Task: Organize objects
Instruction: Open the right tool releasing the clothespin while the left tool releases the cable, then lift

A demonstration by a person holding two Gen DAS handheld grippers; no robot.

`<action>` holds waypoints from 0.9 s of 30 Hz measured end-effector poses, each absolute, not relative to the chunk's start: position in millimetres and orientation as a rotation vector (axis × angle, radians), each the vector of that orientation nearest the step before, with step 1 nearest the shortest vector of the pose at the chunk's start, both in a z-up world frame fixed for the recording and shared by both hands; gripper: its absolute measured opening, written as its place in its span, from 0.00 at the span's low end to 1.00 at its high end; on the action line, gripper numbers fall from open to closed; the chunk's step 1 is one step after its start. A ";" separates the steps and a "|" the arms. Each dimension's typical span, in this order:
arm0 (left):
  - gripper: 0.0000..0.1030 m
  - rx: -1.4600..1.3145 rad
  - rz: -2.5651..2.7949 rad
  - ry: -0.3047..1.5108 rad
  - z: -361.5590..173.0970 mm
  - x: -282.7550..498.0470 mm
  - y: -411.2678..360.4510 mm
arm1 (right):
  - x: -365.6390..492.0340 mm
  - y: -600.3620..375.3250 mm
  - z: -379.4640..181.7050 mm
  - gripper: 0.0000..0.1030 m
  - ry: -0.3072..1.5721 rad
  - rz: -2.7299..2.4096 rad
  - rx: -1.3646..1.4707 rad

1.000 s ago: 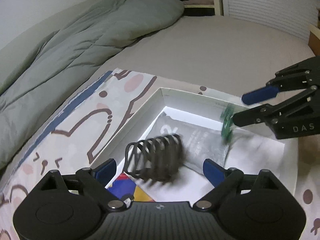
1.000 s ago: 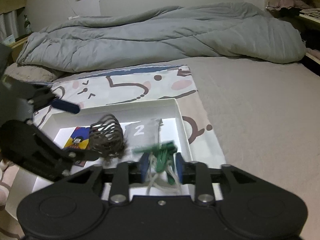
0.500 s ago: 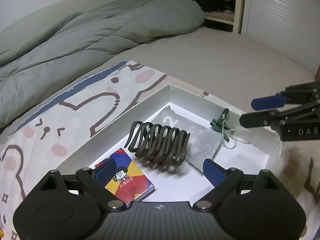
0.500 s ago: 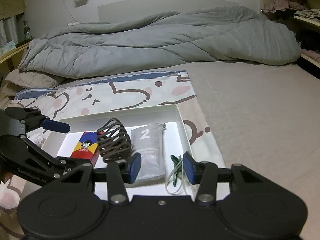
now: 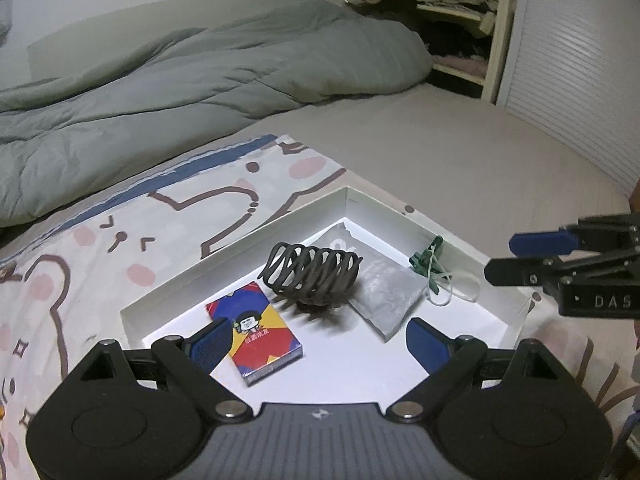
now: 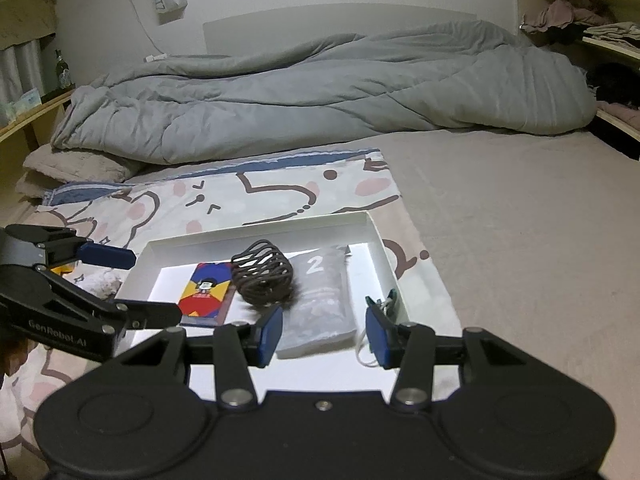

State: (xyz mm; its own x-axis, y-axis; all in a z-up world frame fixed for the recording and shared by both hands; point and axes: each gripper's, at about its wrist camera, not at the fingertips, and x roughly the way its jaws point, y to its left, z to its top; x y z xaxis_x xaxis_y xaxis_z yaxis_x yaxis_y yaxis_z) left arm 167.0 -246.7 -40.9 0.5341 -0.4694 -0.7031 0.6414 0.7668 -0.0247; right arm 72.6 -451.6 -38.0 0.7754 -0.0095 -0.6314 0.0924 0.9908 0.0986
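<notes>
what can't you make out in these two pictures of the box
- Pouch, left view: its printed digit is mostly hidden by the hair clip.
- Green clip, right view: partly behind the right gripper's finger.
- Card box, both views: text too small.
- Box near edge, both views: hidden by the grippers.

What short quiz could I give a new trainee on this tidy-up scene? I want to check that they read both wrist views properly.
1. True or false: the left gripper is holding the card box.
2. Multiple choice: what lies between the dark hair claw and the green clip in the white tray? A) a cup B) the grey pouch marked 2 C) a spoon
3. Fill in: the right gripper has its fingers ____ and holds nothing.

Key: 1 false, its fingers are spread and empty; 2 B; 3 open.
</notes>
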 end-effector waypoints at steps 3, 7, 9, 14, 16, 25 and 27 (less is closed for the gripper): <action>0.91 0.218 -0.652 0.758 -36.0 161.2 -239.2 | 67.9 -448.3 -36.1 0.46 0.681 -0.057 0.128; 0.91 0.188 -0.631 0.756 -29.5 151.4 -228.8 | 57.1 -442.2 -31.8 0.46 0.675 -0.062 0.138; 0.91 0.179 -0.620 0.759 -27.0 147.3 -225.5 | 51.8 -440.3 -29.7 0.46 0.671 -0.067 0.145; 0.93 0.135 -0.607 0.779 -24.7 136.1 -215.1 | 41.1 -437.3 -24.9 0.51 0.663 -0.077 0.164; 0.95 0.123 -0.606 0.783 -25.2 131.5 -211.7 | 37.3 -435.3 -24.0 0.54 0.663 -0.078 0.164; 1.00 0.101 -0.593 0.776 -29.5 113.6 -201.4 | 19.4 -427.8 -24.3 0.69 0.664 -0.104 0.169; 1.00 0.099 -0.586 0.771 -30.7 110.5 -199.4 | 15.9 -425.7 -25.3 0.79 0.662 -0.116 0.160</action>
